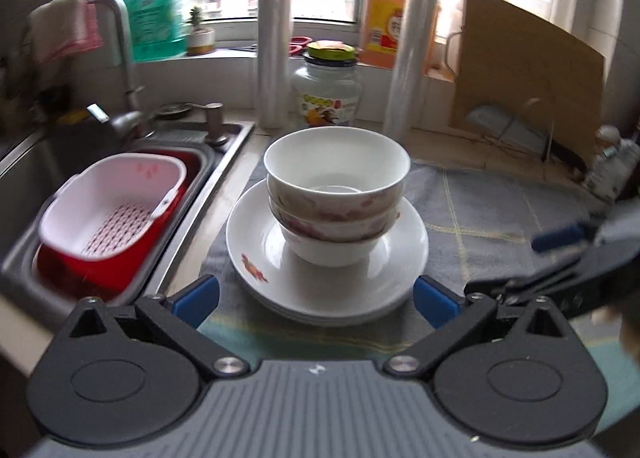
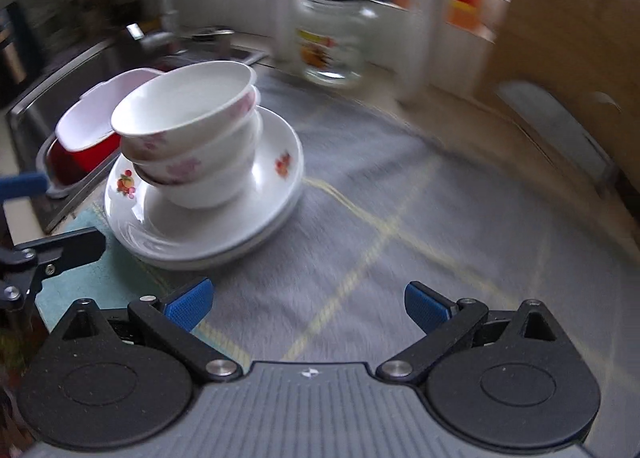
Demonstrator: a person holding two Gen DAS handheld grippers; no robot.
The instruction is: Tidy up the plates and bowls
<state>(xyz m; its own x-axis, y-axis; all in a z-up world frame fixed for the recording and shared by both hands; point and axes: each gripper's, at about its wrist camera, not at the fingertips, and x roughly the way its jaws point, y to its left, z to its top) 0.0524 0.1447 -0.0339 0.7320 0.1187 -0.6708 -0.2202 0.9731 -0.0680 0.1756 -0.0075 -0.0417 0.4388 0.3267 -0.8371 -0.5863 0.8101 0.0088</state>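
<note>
**Desk:** What stood on the counter?

**Photographer:** A stack of three bowls (image 1: pixel 337 194) sat nested inside one another on a stack of white plates (image 1: pixel 256 258), the top plate printed with small fruit motifs. The pile rested on a grey cloth (image 1: pixel 500 214) crossed by pale yellow lines, just beside the steel sink (image 1: pixel 224 162). In the right wrist view the bowls (image 2: pixel 188 138) leaned a little toward the sink side on the plates (image 2: pixel 280 178).

**Desk:** And the tools?

**Photographer:** The left gripper (image 1: pixel 316 296) was spread wide, its blue pads (image 1: pixel 198 296) standing either side of the near rim of the plates without touching them; nothing was in its grasp. The right gripper (image 2: pixel 308 304) was equally wide apart and held nothing, with only bare cloth (image 2: pixel 400 218) between its fingers; the stack lay up and to its left.

**Desk:** Surroundings?

**Photographer:** A white strainer basket (image 1: pixel 116 210) sat in a red tub (image 1: pixel 100 270) inside the sink, under a tap (image 1: pixel 120 58) draped with a rag. Behind the bowls stood a glass jar (image 1: pixel 326 94) with a yellow-green lid, flanked by two rolls of clear film (image 1: pixel 274 54). An orange bottle (image 1: pixel 384 18) and a green bottle (image 1: pixel 156 6) stood on the sill, and a cardboard sheet (image 1: pixel 528 70) leaned at right. Both views were blurred, the right one heavily.
</note>
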